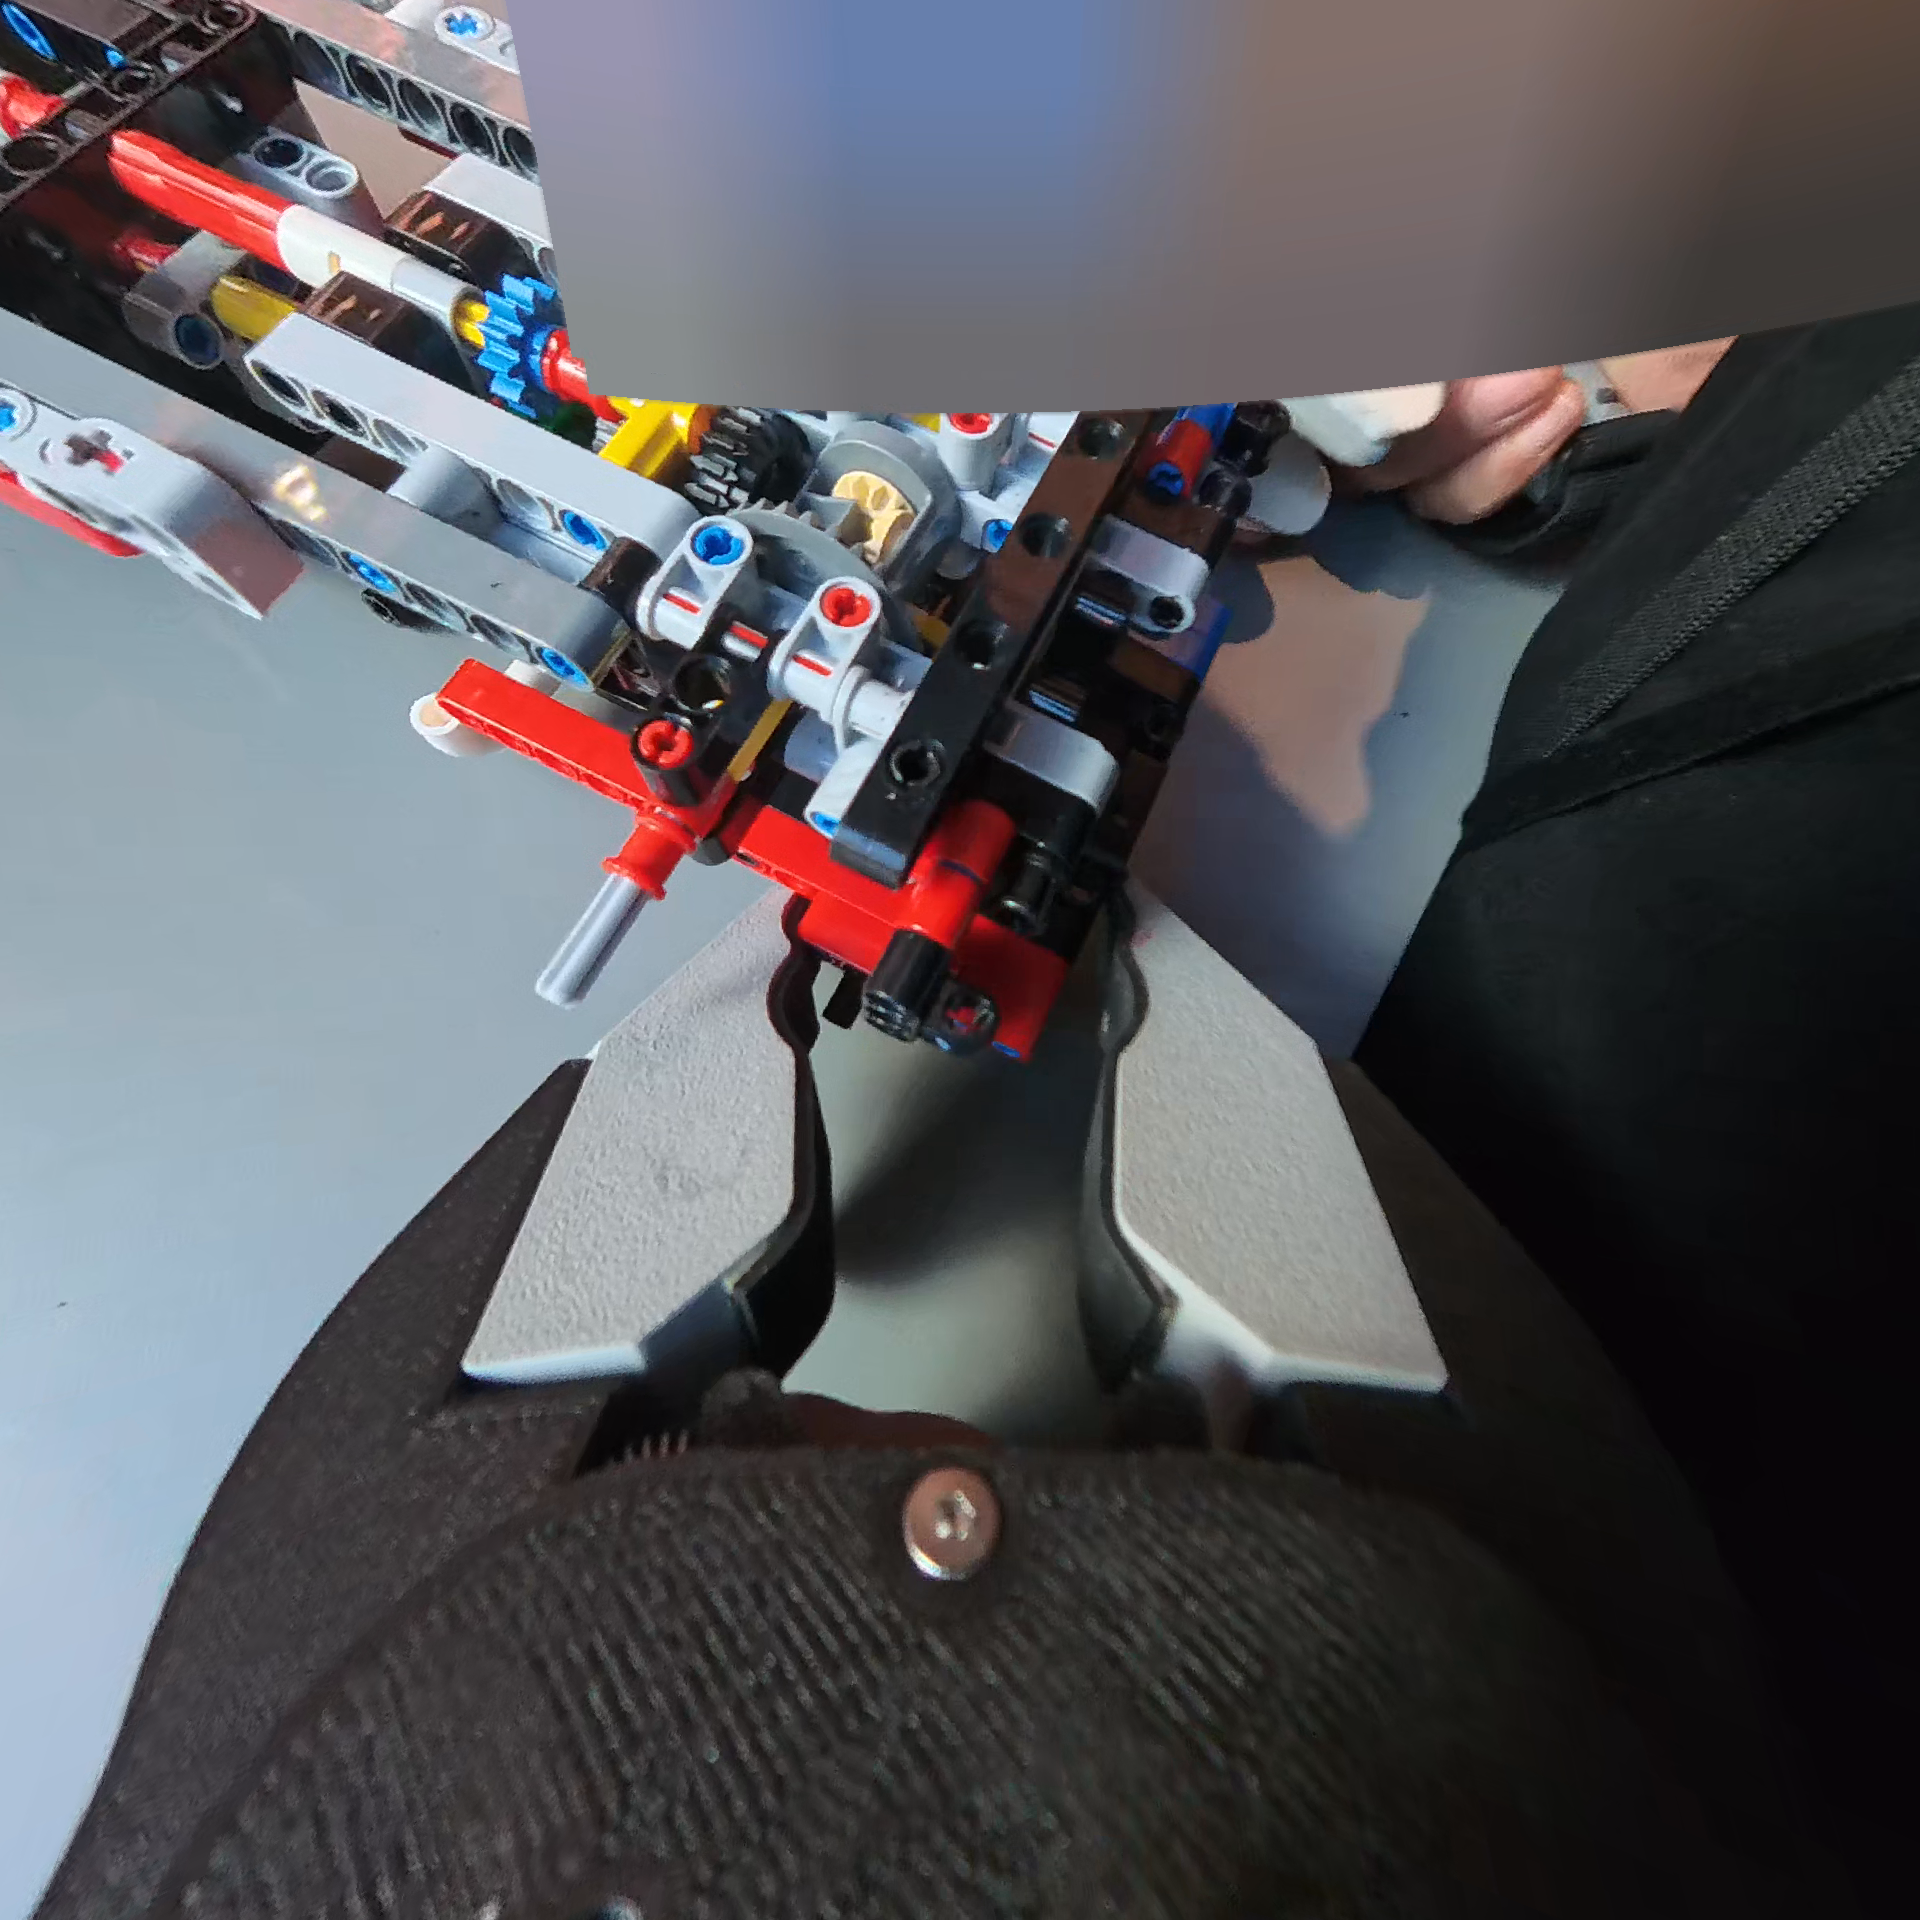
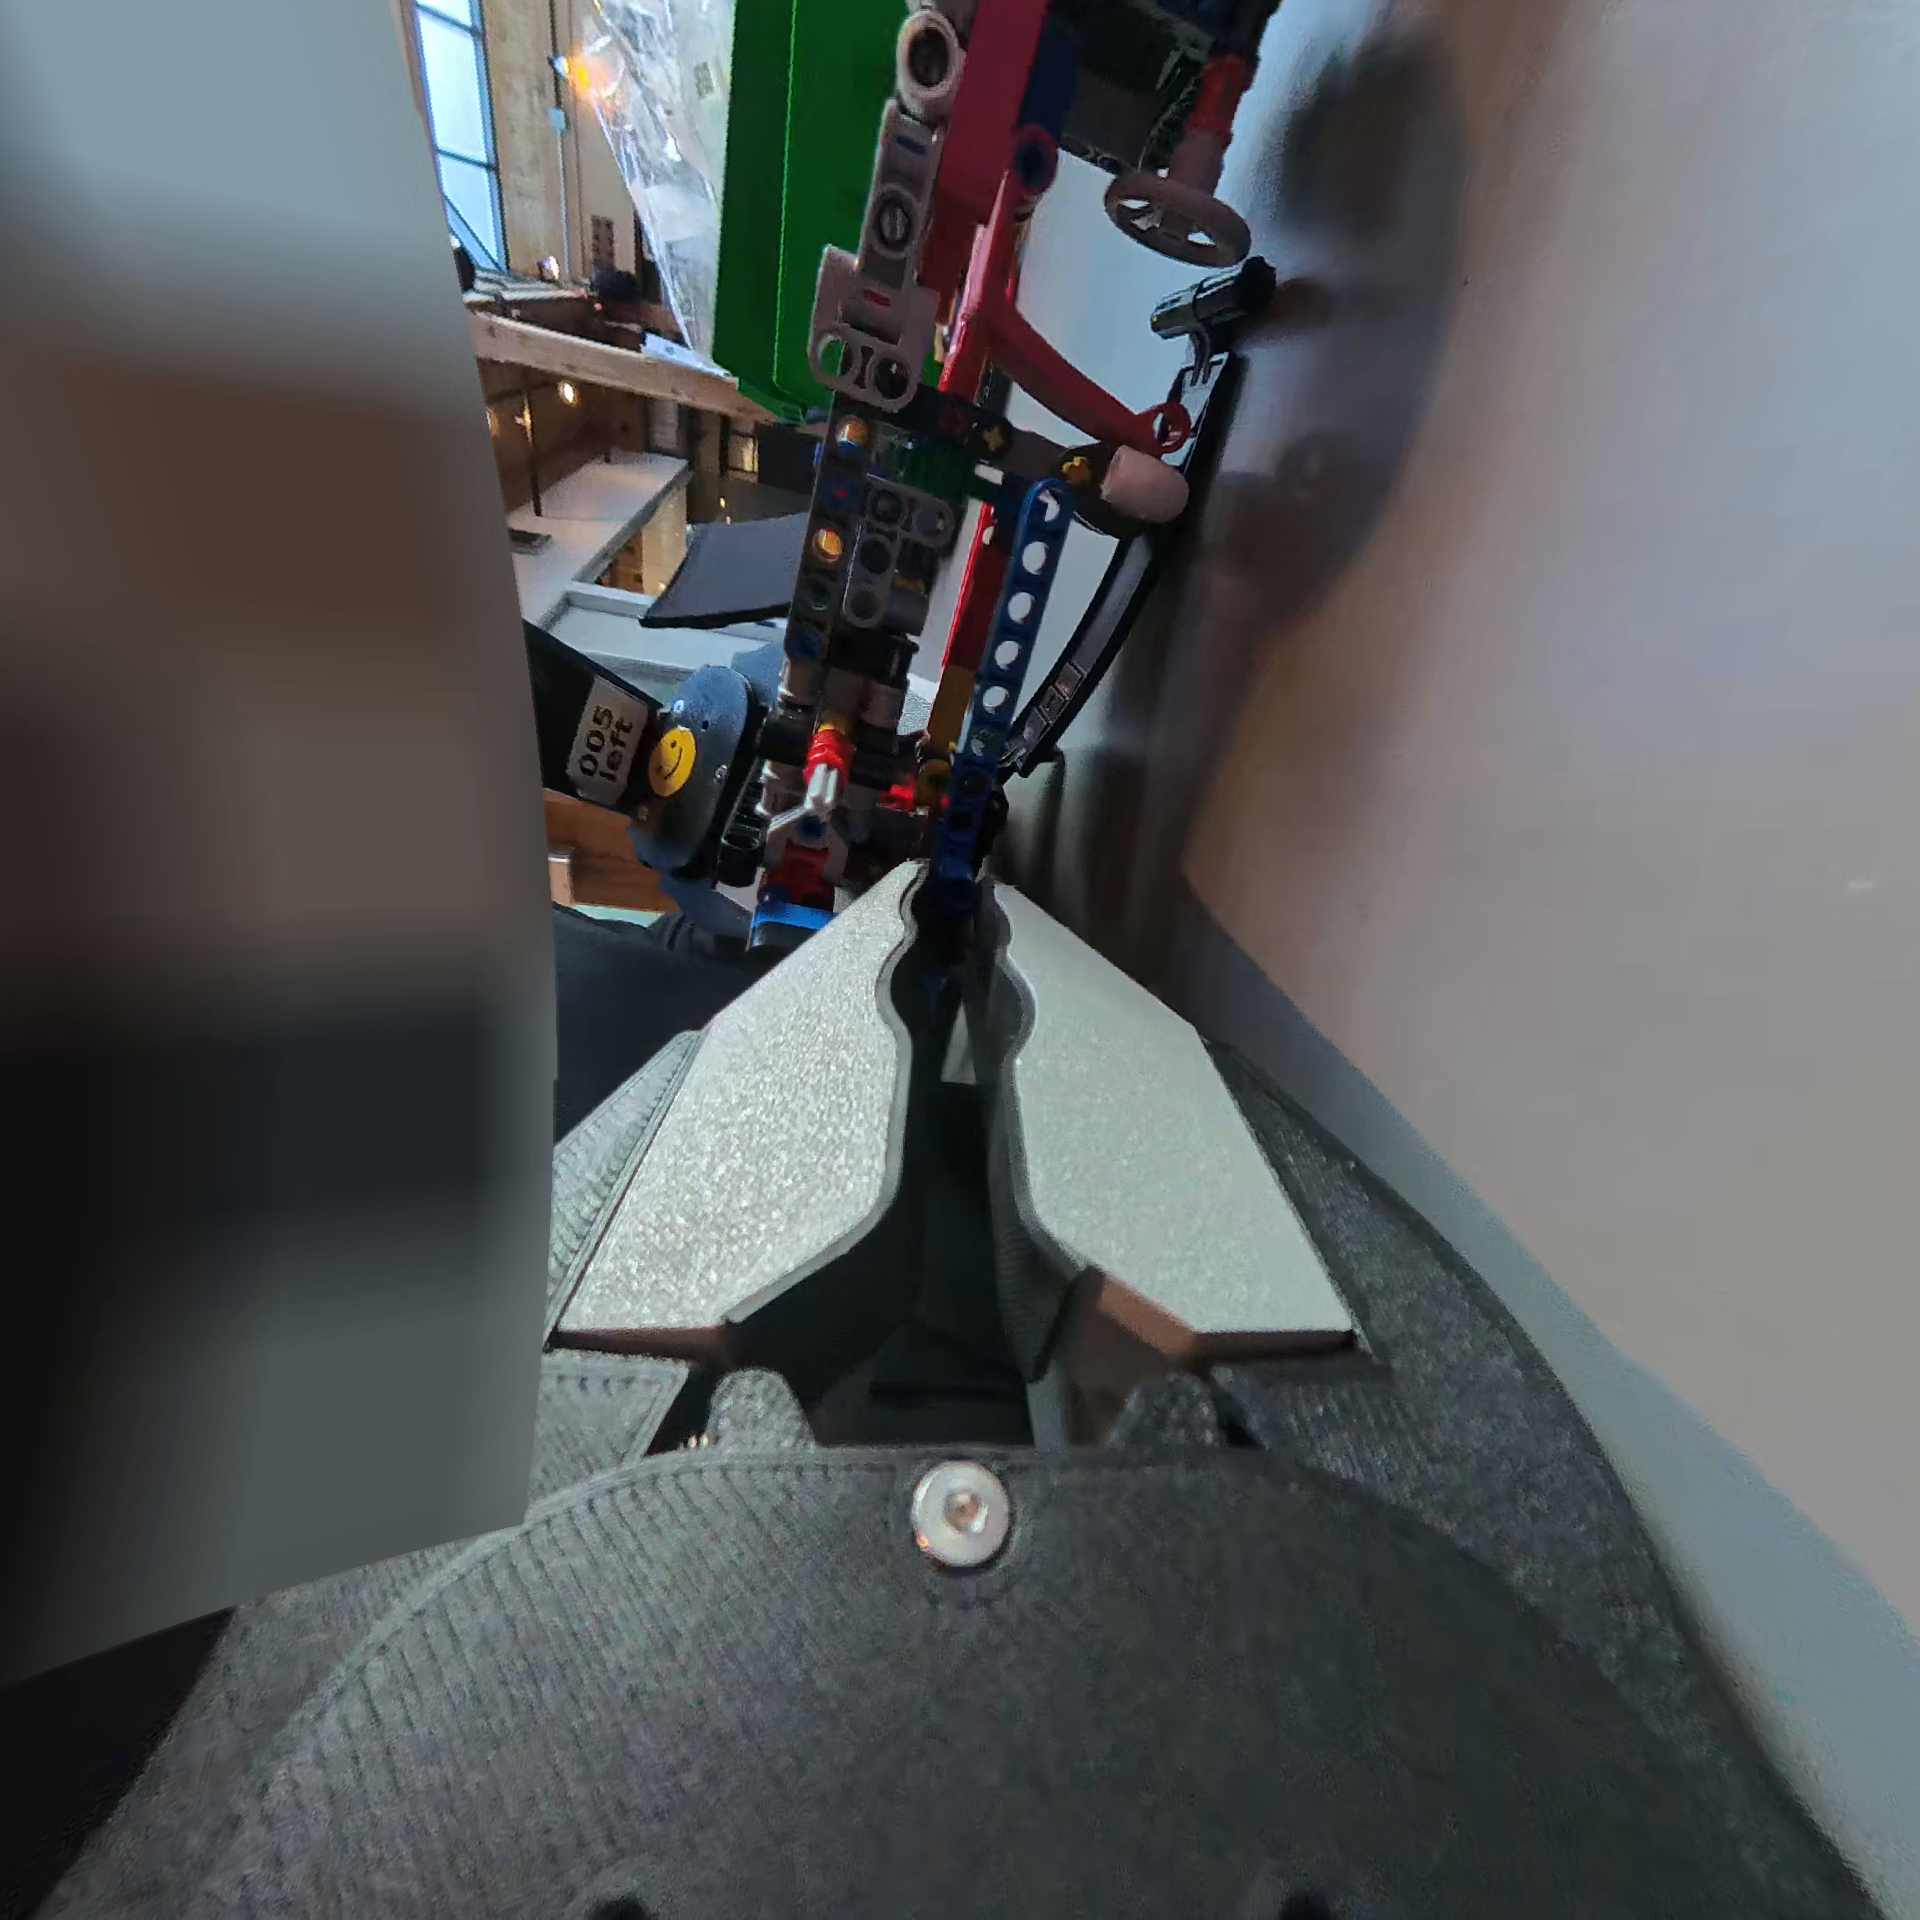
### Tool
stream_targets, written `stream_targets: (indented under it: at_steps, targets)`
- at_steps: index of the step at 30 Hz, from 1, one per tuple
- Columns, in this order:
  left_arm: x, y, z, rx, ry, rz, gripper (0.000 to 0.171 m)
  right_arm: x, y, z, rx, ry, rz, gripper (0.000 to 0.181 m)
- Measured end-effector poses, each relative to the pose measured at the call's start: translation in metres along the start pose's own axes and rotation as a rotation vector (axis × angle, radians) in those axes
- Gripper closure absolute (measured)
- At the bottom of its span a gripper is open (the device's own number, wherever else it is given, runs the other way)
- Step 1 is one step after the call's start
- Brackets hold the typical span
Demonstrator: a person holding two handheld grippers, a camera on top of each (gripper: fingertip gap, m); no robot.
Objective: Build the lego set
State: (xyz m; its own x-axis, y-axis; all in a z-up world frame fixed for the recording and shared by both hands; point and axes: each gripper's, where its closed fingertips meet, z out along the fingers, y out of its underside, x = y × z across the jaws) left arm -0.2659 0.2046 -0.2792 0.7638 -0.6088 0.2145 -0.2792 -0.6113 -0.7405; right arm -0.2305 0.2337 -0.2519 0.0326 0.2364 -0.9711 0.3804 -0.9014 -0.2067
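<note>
A Lego Technic model (image 1: 831, 644) of grey, black and red beams with gears and axles lies over the grey table (image 1: 208, 987). My left gripper (image 1: 951, 966) is shut on the model's red and black end block (image 1: 935, 925), with one finger on each side. In the right wrist view the model (image 2: 894, 520) stretches away from me. My right gripper (image 2: 956, 894) is shut on the near end of a blue holed beam (image 2: 1003, 644) on the model's side. The left gripper's body (image 2: 696, 769) shows at the model's left side.
A person's hand (image 1: 1496, 436) rests at the model's far end, and dark clothing (image 1: 1662, 987) fills the right side. A grey axle (image 1: 592, 935) sticks out of the model towards the table. A green box (image 2: 790, 208) stands behind the model. The table (image 2: 1558, 727) lies along the right.
</note>
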Motion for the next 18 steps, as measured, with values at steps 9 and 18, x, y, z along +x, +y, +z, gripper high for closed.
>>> stream_targets:
  at_steps: [9,18]
  targets:
    - [0.002,0.001,-0.001,-0.008,-0.004,0.013,0.121,0.000,0.000,0.007,-0.046,0.011,-0.069,0.179]
    - [0.004,0.002,-0.004,0.014,-0.014,-0.008,0.120,0.001,0.000,-0.013,-0.030,0.008,-0.085,0.181]
